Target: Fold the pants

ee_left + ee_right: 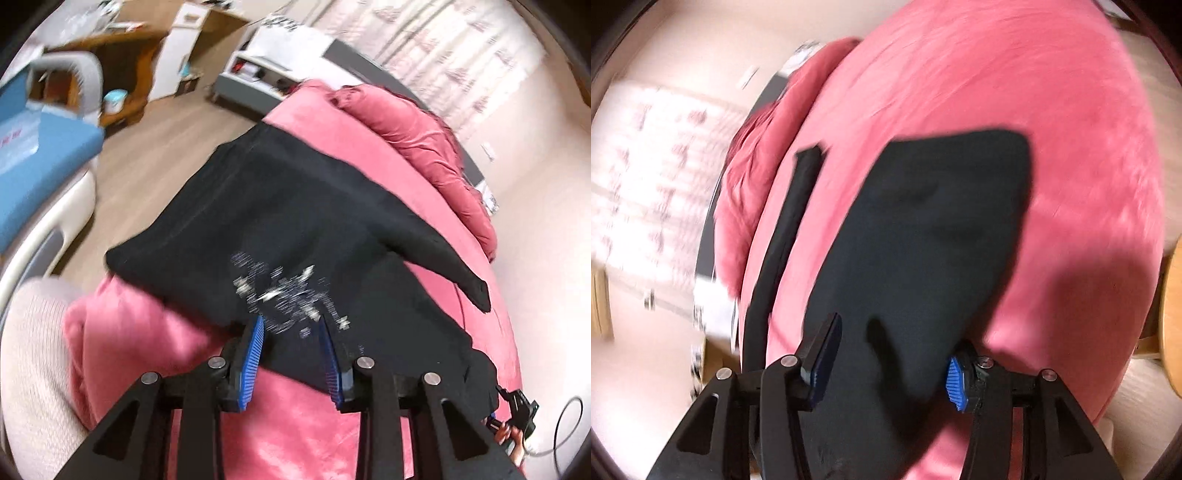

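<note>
Black pants with a silver glitter print lie on a pink bed cover. My left gripper is open, its blue pads either side of the pants' near edge by the print. In the right wrist view the pants stretch away, a narrow black strip beside them on the left. My right gripper is open, its fingers straddling the near end of the fabric. The right gripper also shows small at the lower right of the left wrist view.
A crumpled pink duvet lies along the bed's far side. A blue seat, wooden furniture and a white-grey cabinet stand on the wood floor to the left. A curtained window is beyond.
</note>
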### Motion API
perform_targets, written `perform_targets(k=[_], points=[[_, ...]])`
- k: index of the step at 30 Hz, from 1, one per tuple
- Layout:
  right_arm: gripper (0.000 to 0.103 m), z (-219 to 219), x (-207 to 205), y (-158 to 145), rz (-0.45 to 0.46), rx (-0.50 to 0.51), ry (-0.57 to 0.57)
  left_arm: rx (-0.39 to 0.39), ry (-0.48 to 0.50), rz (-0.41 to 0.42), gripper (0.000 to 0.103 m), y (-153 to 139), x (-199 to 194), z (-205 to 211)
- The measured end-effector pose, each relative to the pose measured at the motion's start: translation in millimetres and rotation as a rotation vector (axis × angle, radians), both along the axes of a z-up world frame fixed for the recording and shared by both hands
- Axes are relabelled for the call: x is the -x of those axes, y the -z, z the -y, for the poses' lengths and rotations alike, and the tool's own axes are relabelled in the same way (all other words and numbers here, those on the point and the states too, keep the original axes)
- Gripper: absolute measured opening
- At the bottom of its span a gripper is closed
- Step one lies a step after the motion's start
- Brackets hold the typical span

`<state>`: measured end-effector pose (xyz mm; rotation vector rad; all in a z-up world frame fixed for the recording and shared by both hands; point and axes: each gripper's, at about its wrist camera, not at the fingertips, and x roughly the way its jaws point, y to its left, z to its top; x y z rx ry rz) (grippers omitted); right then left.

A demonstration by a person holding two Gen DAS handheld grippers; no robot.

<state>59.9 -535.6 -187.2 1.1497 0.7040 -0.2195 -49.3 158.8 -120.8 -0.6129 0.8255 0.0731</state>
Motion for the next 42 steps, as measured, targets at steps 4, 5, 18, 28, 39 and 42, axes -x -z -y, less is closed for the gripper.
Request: perform_targets(k=[4, 5, 18, 28, 39, 42], points=[[0.01, 25, -16, 2, -0.078, 0.026, 0.004, -0.032, 0.059, 0.027, 0.031, -13, -14, 21], [0.01, 27, -19, -1, -0.08, 0.039, -0.009, -0.047, 0.081, 0.026, 0.031, -14, -19, 28], [0.025, 31, -27, -30, -0.211, 0.243, -0.007, -0.095, 0.273, -0.101, 0.034, 4, -100, 94], [0.038, 17, -90, -83, -0.096, 0.42, -0.052, -0.07, 0.35, -0.072, 0.039, 3, -164, 131], [0.065, 17, -218, -137, -0.037, 0.669, 0.058, -0.09, 0.322, -0.072, 0.04, 12, -232, 128], [0.074, 24, -246, -119, -0.006, 0.534, -0.098, -0.105, 0.326, -0.069, 0.04, 21, -237, 132]])
